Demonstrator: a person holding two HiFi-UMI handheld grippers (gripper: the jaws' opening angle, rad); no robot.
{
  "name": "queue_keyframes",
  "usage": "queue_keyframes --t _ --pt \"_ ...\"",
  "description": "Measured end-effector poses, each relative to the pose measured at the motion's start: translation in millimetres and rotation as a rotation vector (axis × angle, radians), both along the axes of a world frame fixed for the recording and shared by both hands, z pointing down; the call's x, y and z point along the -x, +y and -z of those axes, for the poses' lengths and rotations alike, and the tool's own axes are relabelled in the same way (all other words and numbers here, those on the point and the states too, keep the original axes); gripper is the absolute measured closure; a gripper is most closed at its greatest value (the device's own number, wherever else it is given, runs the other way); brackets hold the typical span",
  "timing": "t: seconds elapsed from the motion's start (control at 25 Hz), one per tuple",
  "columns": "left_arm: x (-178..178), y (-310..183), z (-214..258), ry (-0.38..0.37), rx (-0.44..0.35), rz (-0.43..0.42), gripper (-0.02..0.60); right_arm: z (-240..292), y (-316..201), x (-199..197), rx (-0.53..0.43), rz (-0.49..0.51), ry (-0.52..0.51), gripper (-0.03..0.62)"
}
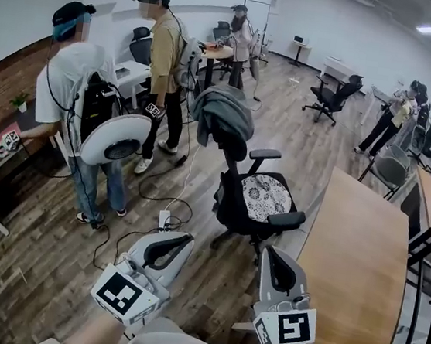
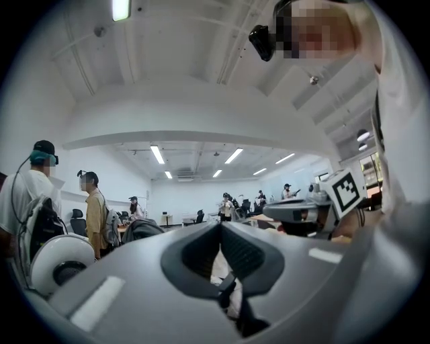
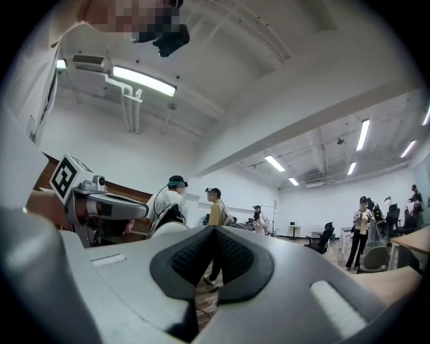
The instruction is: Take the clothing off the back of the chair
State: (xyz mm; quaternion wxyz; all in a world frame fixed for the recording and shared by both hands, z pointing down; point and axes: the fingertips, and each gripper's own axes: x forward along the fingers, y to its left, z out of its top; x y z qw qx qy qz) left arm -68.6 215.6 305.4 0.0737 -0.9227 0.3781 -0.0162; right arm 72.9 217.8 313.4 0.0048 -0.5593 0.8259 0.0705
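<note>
The clothing [image 1: 224,112] is a grey-green garment draped over the top of the backrest of the black office chair [image 1: 255,199], which stands on the wood floor ahead of you. It is bunched at the crest and hangs in loose folds down both sides. Whether it is a jacket or a hooded top cannot be told.

Gripper state:
- The left gripper [image 1: 178,241] has its jaws pressed together, with nothing between them.
- The right gripper [image 1: 274,256] is likewise closed and empty.

Both grippers are well apart from the chair, so no contact has been made.

Expected handling: treat the garment as soft, limp and fairly light. It will not hold its shape. It will sag and stretch from whichever point you pinch, and thin single layers may slip out of the pads.

Where to take hold: spread the jaws first, then pinch a thick fold at the crest of the backrest, where the fabric is piled up. Use one gripper on each side of the crest if both can reach.

Cautions:
- The cloth probably hooks over the top of the backrest, so lift upward before drawing it toward you.
- Hanging parts may snag on the armrests.
- The chair may roll or swivel under a sideways pull — keep the pull vertical.
</note>
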Motion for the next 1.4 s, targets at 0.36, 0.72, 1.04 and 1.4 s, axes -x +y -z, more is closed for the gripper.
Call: queue_keyframes --t 0.36,0.72,1.04,1.4 --pt "2.6 -7.1 -4.6 0.011 -0.009 0.026 0.581 1.2 -8.1 -2.6 -0.011 0.031 -0.022 0.594" --pt "4.6 -37.8 -8.0 0.016 -0.003 0.014 0.581 -3.0 -33.3 -2.0 -0.01 0.013 -0.01 0.594" --pt "18.7 -94.0 -20.0 0.017 0.0 0.016 0.581 -13.8 -87.2 12.0 0.009 0.013 0.003 0.594" --pt "39.0 -190.3 -24.7 0.022 0.032 -0.006 0.581 -17.7 -178.5 29.7 0.033 -0.016 0.005 0.594"
